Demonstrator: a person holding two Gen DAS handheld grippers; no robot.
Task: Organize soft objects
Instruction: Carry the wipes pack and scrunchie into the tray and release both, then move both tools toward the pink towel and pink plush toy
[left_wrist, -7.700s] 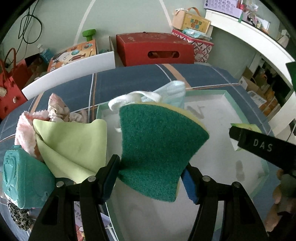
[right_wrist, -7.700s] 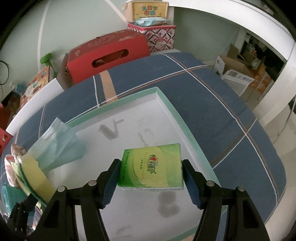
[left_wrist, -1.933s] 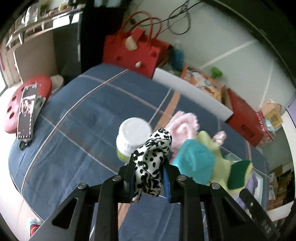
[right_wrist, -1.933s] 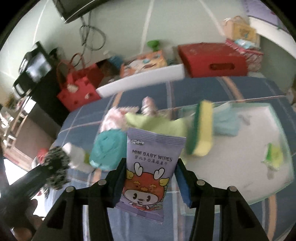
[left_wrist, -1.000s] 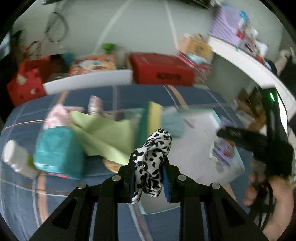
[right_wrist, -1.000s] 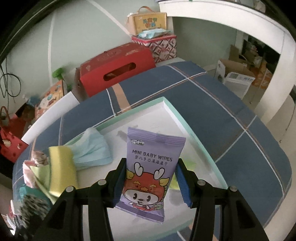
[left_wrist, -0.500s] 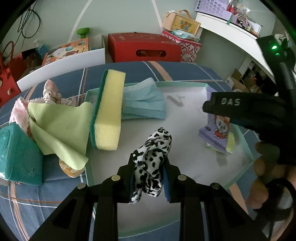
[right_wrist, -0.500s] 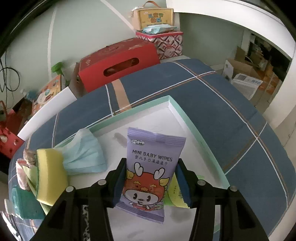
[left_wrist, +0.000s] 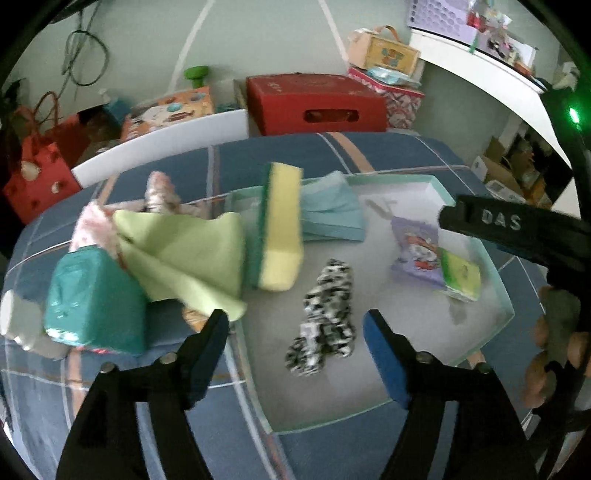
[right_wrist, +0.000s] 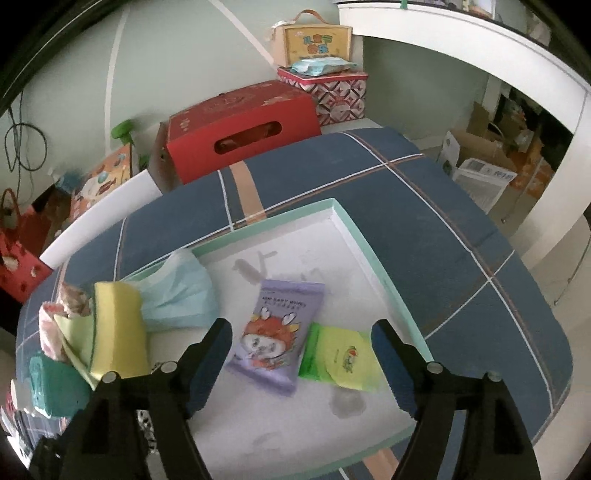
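A white tray with a mint rim (left_wrist: 499, 284) (right_wrist: 364, 240) lies on the blue checked cloth. In it lie a black-and-white spotted cloth (left_wrist: 327, 317), a purple baby wipes pack (left_wrist: 415, 249) (right_wrist: 275, 332), a green tissue pack (left_wrist: 460, 275) (right_wrist: 341, 356), a blue face mask (left_wrist: 328, 212) (right_wrist: 177, 295) and a yellow-green sponge (left_wrist: 279, 229) (right_wrist: 118, 328) on its left rim. My left gripper (left_wrist: 295, 339) is open above the spotted cloth. My right gripper (right_wrist: 301, 350) is open above the two packs.
Left of the tray lie a light green cloth (left_wrist: 184, 254), a teal pouch (left_wrist: 92, 306), a pink fluffy item (left_wrist: 92, 229) and a white bottle (left_wrist: 18, 321). A red box (right_wrist: 240, 129) and a white board (left_wrist: 159, 147) stand behind the table.
My left gripper opened and dropped the spotted cloth into the tray. My right gripper opened and left the wipes pack in the tray beside the green pack.
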